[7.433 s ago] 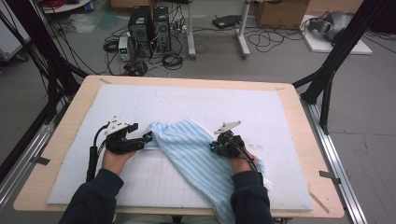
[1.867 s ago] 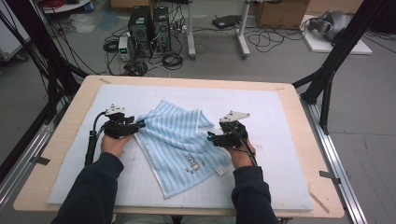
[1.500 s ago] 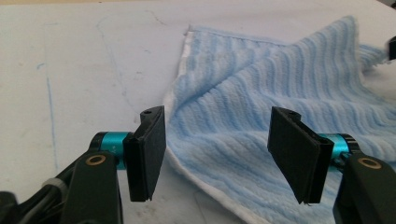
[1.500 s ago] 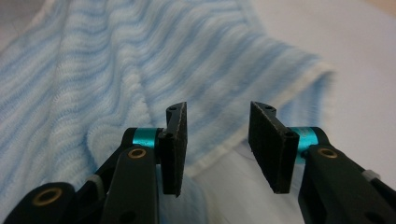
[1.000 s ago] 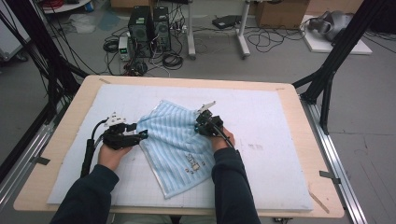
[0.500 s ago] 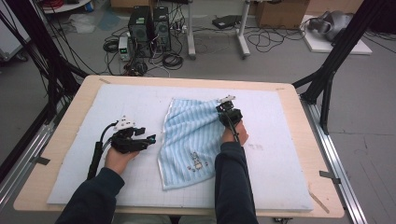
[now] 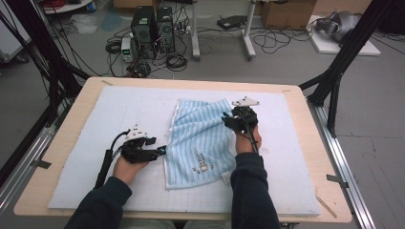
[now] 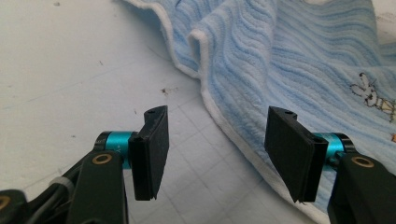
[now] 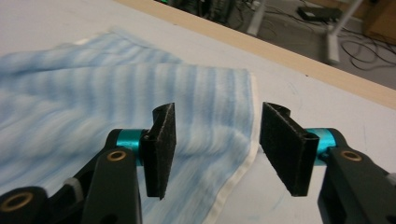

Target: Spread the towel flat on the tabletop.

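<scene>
towel [image 7: 203,139]: soft, light, limp, folded mid-counter [image 7: 71,186] | my right gripper [image 9: 212,144] fingers just opening over its far corner, empty | left gripper [image 8: 215,149] parted, empty, astride its near hem | I'd pinch hem corners

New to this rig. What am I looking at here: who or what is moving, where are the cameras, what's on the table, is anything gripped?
No robot: a person holds a two-jaw gripper in each hand. The high view looks down from above the person's side of the table; the other two cameras ride on the grippers and look along their black jaws. On the white mat lies a folded blue striped towel with a small embroidered picture. The left gripper is open beside the towel's white hem, gripping nothing. The right gripper has just been opening; it hangs over the towel's far corner with no cloth between its jaws.
</scene>
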